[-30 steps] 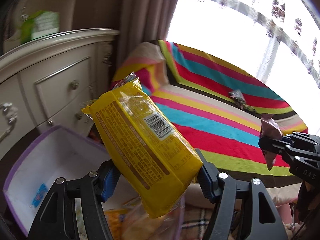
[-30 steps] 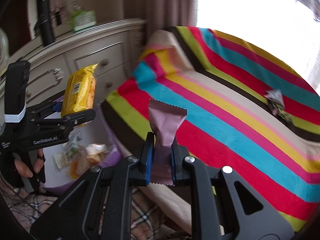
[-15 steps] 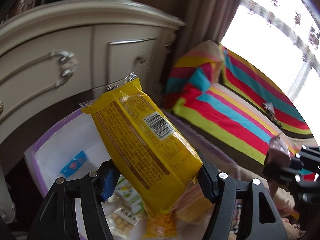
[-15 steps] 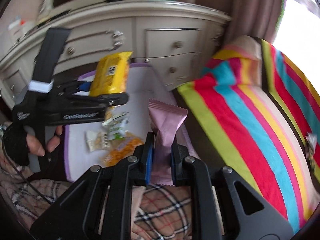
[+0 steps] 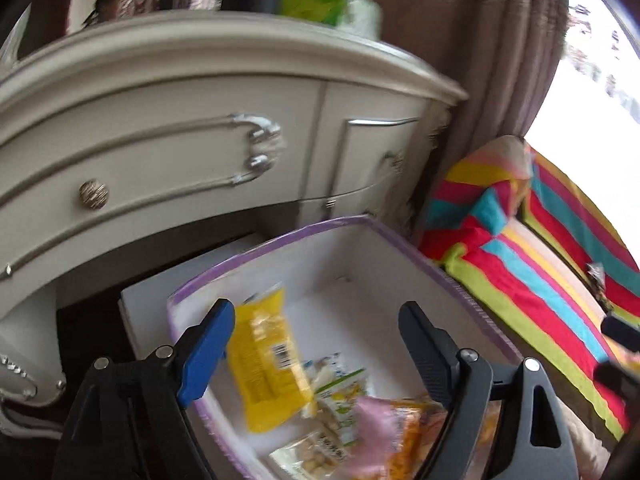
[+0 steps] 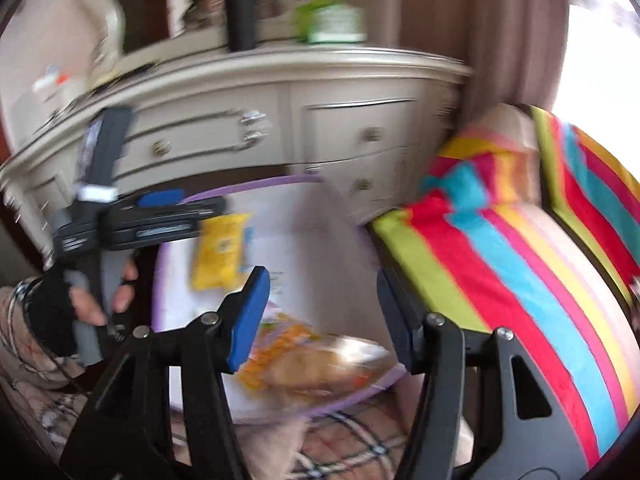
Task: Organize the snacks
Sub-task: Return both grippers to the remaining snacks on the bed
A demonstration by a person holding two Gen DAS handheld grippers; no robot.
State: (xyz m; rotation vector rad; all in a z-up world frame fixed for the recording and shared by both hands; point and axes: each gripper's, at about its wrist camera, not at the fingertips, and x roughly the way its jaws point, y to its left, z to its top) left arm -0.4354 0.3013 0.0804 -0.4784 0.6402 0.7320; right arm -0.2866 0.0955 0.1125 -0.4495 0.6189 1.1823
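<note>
Drop-off step here: both grippers hang over the white box (image 5: 400, 248). The left gripper (image 5: 316, 344) and right gripper (image 6: 320, 312) have jaws just opened wide, nothing between them. The yellow pack (image 5: 268, 364) and pink bar (image 5: 376, 420) lie in the box. Next up, I reckon, is the wrapper (image 5: 596, 272) on the striped blanket (image 5: 540, 300).

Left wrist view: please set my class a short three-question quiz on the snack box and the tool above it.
1. True or false: the yellow packet is clamped in the left tool.
2. The rim of the snack box is: A green, B purple, C black.
3. In a few words: what lies to the right of the box?

Key
1. False. The tool's jaws have just been opening and grip nothing; the packet is down in the box.
2. B.
3. A striped blanket.
</note>
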